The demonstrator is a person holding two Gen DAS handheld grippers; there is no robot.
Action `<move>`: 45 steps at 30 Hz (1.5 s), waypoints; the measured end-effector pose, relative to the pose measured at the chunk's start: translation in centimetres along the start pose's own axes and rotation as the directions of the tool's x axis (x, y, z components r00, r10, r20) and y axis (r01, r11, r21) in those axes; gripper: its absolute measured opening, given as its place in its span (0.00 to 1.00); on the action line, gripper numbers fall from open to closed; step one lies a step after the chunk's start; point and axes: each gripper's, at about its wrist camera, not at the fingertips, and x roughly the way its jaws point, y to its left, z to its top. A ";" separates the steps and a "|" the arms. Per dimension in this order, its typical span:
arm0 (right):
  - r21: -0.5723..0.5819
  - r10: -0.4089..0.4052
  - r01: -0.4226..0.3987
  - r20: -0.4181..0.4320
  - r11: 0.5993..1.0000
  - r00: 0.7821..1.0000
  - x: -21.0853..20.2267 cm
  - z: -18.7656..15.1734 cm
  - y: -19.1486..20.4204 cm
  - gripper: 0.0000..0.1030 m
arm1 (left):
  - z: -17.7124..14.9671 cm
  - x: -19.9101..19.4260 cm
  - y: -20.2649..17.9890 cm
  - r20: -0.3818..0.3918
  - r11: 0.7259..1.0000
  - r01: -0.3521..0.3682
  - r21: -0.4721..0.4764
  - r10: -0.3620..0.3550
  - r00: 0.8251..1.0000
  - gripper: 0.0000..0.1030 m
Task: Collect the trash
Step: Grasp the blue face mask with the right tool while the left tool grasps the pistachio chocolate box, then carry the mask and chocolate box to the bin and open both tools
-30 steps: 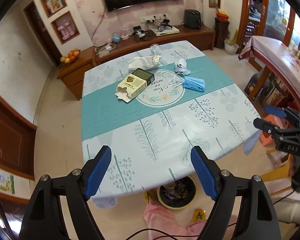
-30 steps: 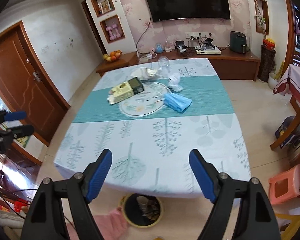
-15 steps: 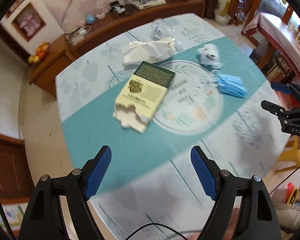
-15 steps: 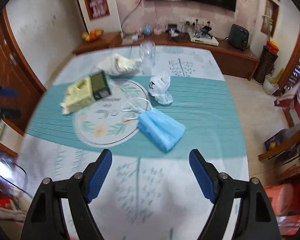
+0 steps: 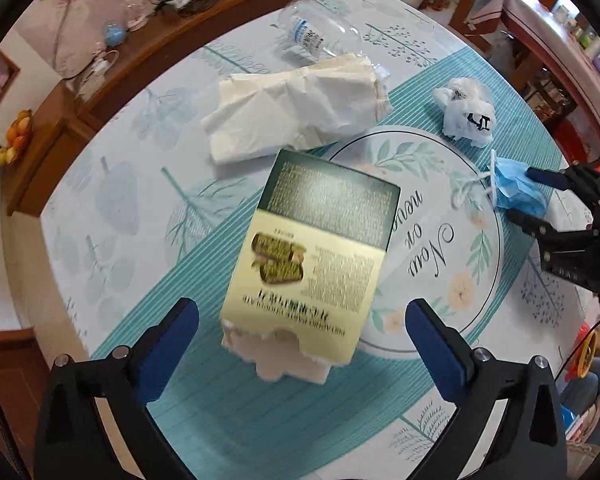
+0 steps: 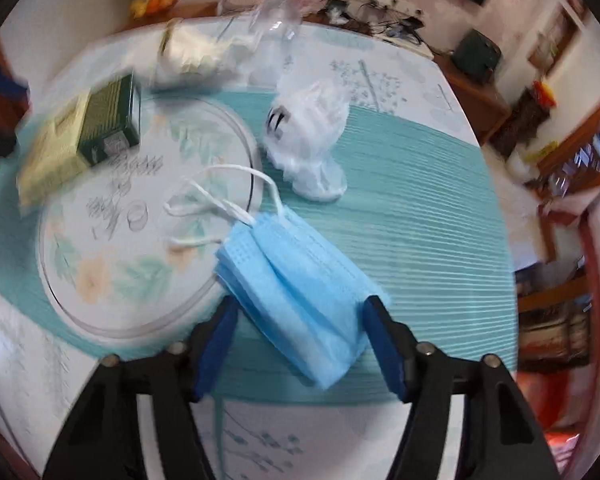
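Note:
A torn yellow-and-green carton (image 5: 312,260) lies on the table just ahead of my open, empty left gripper (image 5: 300,320); its torn end sits between the fingers. Crumpled white paper (image 5: 296,112), a clear plastic bottle (image 5: 312,36) and a balled white plastic bag (image 5: 468,116) lie beyond it. A folded blue face mask (image 6: 300,296) lies between the blue pads of my right gripper (image 6: 298,312), which is partly closed around it but open. The right gripper also shows in the left wrist view (image 5: 536,196) at the mask (image 5: 516,188). The carton (image 6: 80,140) and bag (image 6: 308,140) show in the right wrist view.
The table wears a teal and white tablecloth (image 5: 112,200) with a round printed emblem (image 5: 440,240). A wooden sideboard (image 5: 120,64) with cables and small items stands behind the table. Another table (image 5: 560,40) stands at the far right.
Both grippers have moved forward and down over the table. The left one has come up to the carton. The right one has reached the blue mask and its jaws have narrowed around it.

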 end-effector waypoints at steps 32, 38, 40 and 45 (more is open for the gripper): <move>0.401 0.175 -0.167 0.018 0.900 0.984 -2.6 -3.7 5.2 0.08 | 2.0 7.9 1.5 -0.130 0.998 0.035 0.043 -0.029 0.991 0.93; 0.464 0.217 -0.207 0.031 0.861 0.976 -3.7 -5.5 5.8 0.08 | -0.7 4.8 1.0 -0.047 0.999 0.013 0.031 -0.012 0.999 0.92; 0.473 0.229 -0.216 0.031 0.854 0.973 -4.2 -6.1 6.1 0.07 | -2.0 3.7 0.4 -0.036 1.000 0.017 0.015 -0.017 0.999 0.92; 0.460 0.271 -0.260 0.045 0.849 0.962 -6.4 -7.5 6.2 0.07 | -5.7 -0.1 -1.1 -0.002 0.999 0.034 -0.034 -0.034 0.999 0.92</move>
